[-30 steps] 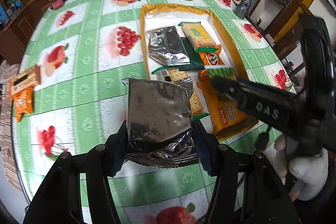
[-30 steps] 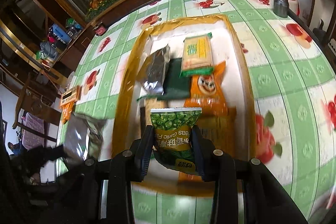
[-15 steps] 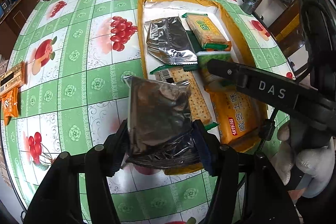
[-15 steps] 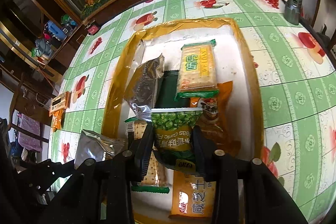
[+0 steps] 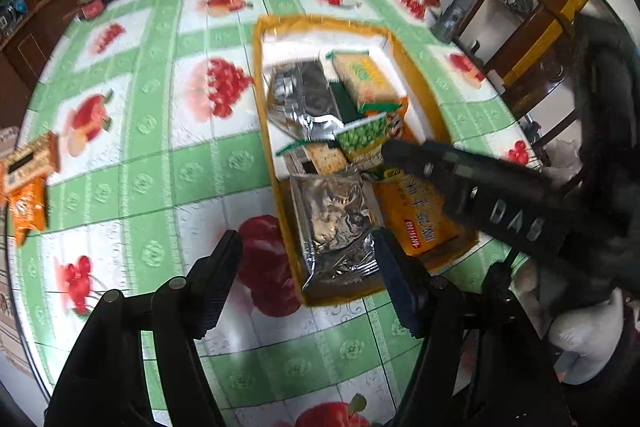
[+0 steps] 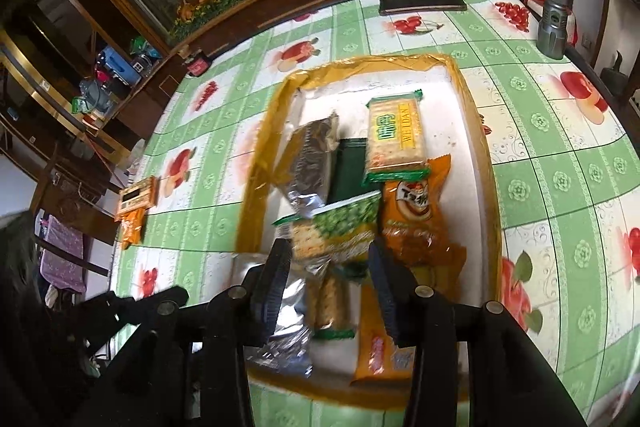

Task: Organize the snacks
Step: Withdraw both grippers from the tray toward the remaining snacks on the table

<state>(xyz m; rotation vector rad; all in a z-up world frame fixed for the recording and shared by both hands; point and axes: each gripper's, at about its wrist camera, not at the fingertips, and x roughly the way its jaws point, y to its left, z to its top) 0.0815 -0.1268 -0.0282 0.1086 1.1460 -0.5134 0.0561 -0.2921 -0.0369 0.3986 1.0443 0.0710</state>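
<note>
Both claws just opening over the near end of the tray [image 6: 480, 147]. Left claw [image 5: 308, 283] spread wide; silver foil pouch [image 5: 336, 227] released, lying flat in the tray's near corner, right pad beside its edge, no visible pinch. Right claw [image 6: 324, 279] parted; green pea packet [image 6: 344, 227] sitting between and ahead of the pads, resting on the pile, apparently let go.

Progress, judged: well along. In the tray: second foil pouch [image 6: 308, 163], cracker pack [image 6: 396, 143], dark green flat packet [image 6: 350, 167], orange crinkled bag [image 6: 416, 223], long orange packet [image 5: 420, 215], another cracker sleeve [image 6: 332, 299] partly buried. Left to fetch: two orange packets [image 5: 24, 183] at the counter's far left edge, well apart from the tray.

Materials: pouches crumpled, mirror-bright foil, serrated seams. Cracker packs clear film, rigid, rectangular. Orange bags soft, puffy. Tray shallow, white bed, mustard-yellow rim. Counter [image 5: 160, 163] covered in glossy green-check oilcloth with fruit prints.
</note>
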